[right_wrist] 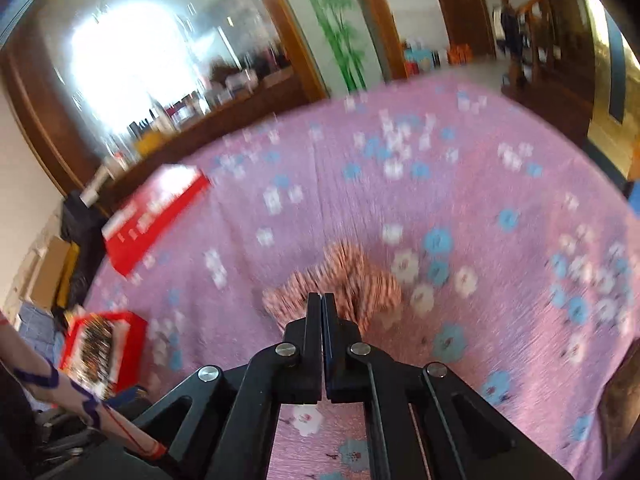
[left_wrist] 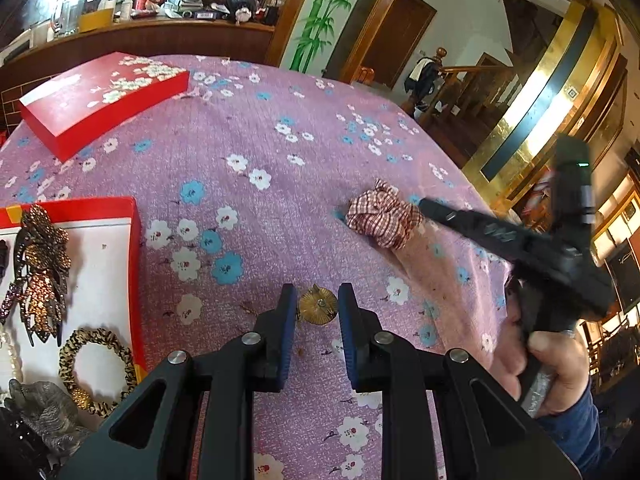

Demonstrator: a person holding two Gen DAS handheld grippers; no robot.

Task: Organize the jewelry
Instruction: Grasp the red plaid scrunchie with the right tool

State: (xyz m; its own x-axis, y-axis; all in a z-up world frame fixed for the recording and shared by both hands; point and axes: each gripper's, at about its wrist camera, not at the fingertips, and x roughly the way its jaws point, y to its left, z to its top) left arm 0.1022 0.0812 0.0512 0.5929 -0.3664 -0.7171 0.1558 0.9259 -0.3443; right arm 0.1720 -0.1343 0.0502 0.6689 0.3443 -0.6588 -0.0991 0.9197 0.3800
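left gripper: jaws a narrow way apart, nothing pinched. Gold round brooch lies on the cloth in the gap between the tips; pads don't press it.
right gripper: jaws fully together. Tips sit at the near edge of the red-checked scrunchie; blur hides whether any fabric is caught, can't tell.
right gripper, other view: seen from the left wrist view as a black body coming in from the right, tip at the scrunchie's right edge, person's hand on the handle.
table: purple flowered tablecloth, one.
boxes: two red pieces. Closed lid with white blossoms at far left; open red tray with white lining at near left.
tray contents: one rhinestone hair claw, one leopard-print hair tie, one grey fabric piece, part of a pearl strand at the frame edge. More dark items at the corner, too cropped to name.
loose on cloth: two items, the brooch and the scrunchie, well apart.
left wrist view only: the brooch, sharp tray contents, the hand on the right gripper.
right wrist view only: a patterned sleeve at lower left. Whole frame motion-blurred; lid and tray show as red smears, contents unreadable.
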